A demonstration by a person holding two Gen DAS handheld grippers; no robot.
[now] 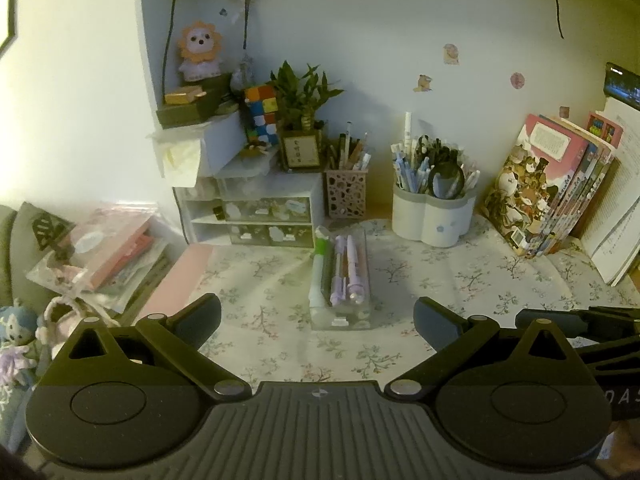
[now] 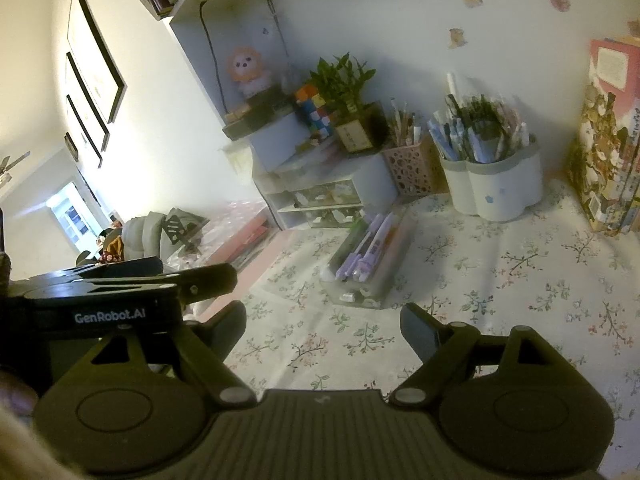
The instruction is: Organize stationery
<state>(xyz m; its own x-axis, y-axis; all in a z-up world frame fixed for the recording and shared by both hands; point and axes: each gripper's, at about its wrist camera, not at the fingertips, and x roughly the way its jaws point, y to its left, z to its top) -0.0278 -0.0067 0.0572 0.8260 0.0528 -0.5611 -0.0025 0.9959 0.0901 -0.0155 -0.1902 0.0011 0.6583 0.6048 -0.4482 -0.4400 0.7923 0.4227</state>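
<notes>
A clear plastic pen tray (image 1: 362, 312) (image 2: 394, 268) lies on the floral tablecloth, holding a green-and-white pen (image 1: 320, 268) and purple pens (image 1: 354, 272) (image 2: 370, 250). Behind it stand a white flower-shaped pen holder (image 1: 434, 220) (image 2: 494, 188) and a pink perforated pen cup (image 1: 346, 194) (image 2: 416, 170), both full of pens. My left gripper (image 1: 318, 320) is open above the cloth just in front of the tray, nothing between its fingers. My right gripper (image 2: 324, 326) is open too, short of the tray's near end. The left gripper (image 2: 160, 280) shows at the left of the right wrist view.
A small white drawer unit (image 1: 248, 216) (image 2: 316, 196) with a potted plant (image 1: 304, 120) and a colour cube (image 1: 262, 114) stands at the back left. Books (image 1: 556, 184) (image 2: 608, 152) lean at the right. Pink folders and packets (image 1: 116, 248) pile at the left edge.
</notes>
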